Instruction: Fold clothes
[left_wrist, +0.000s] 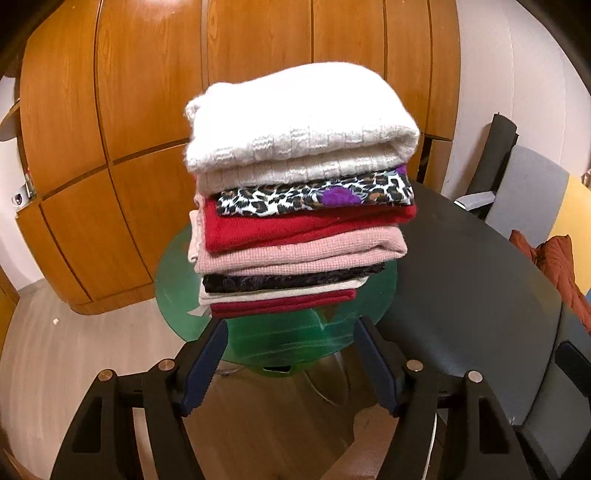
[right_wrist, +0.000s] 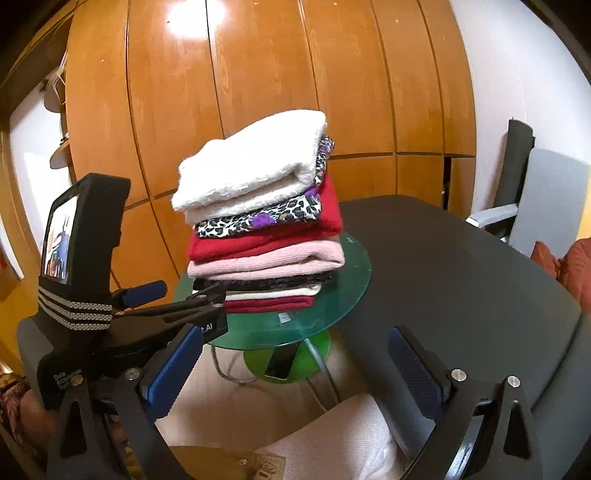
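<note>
Straight ahead of both grippers a stack of folded clothes stands on a round green glass tabletop. Counted from the top there are eight layers: a white knit sweater, a cream ribbed piece, a leopard-print piece with purple flowers, a bright red one, a pink knit, a black one, a thin cream one and a dark red one at the bottom.

The left gripper is open, its two blue-padded fingers spread wide and holding nothing; their tips frame the near edge of the green glass, just below the stack. The right gripper is also wide open and empty, with the stack ahead and a little to its left.

Only the right wrist view shows the left gripper from the side, at its left, with a small screen on the handle and a striped strap. That view also shows a white knitted garment lying close below, between its fingers, and a phone on the green base under the glass.

To the right of both grippers lies a large dark tabletop, with a grey chair beyond it.
</note>
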